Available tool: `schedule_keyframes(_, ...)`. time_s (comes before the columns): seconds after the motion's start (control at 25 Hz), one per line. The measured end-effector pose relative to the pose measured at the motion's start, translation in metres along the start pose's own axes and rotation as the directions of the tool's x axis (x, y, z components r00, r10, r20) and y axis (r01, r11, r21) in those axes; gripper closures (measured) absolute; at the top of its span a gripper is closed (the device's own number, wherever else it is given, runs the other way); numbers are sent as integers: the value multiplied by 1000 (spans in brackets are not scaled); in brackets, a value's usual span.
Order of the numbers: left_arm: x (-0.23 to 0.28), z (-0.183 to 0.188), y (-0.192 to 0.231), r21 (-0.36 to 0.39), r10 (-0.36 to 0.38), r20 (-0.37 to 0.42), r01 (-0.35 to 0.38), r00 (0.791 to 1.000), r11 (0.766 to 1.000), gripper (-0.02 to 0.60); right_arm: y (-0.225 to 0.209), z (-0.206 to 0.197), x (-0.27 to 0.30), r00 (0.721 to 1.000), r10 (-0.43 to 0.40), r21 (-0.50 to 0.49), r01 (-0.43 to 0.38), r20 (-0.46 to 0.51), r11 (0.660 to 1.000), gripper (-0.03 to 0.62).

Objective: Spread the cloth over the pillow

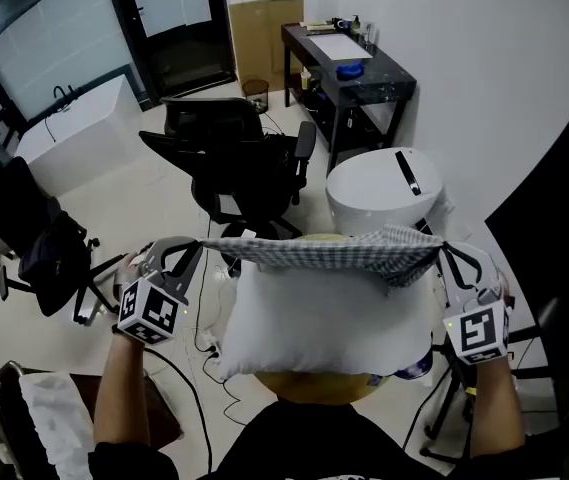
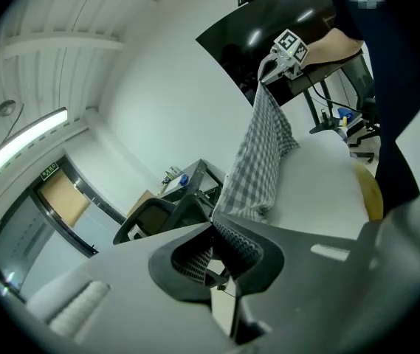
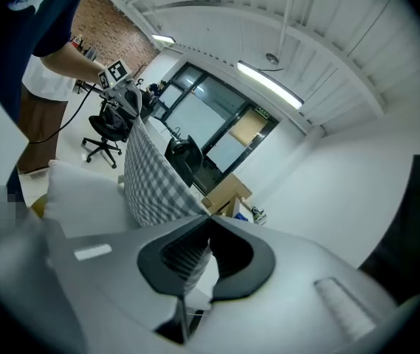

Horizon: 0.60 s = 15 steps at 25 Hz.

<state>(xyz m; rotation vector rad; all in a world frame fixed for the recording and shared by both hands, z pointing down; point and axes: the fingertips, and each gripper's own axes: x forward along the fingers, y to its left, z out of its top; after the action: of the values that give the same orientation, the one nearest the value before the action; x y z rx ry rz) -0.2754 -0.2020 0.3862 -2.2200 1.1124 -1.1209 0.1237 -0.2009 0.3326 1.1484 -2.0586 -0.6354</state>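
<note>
Pillow, white, is lying at lower centre of the head view. You are holding the checked cloth stretched above its far edge, both forearms reaching forward, one on each side. Left gripper and right gripper are each pinching a cloth end, jaws clamped together on it.
</note>
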Motion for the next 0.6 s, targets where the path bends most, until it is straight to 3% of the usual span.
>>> schedule_keyframes(0.6, -94, -24, -119, -44, -92, -1, 92, 996, 995, 581, 95, -23, -89, 993, 106, 49, -103, -56, 993, 580)
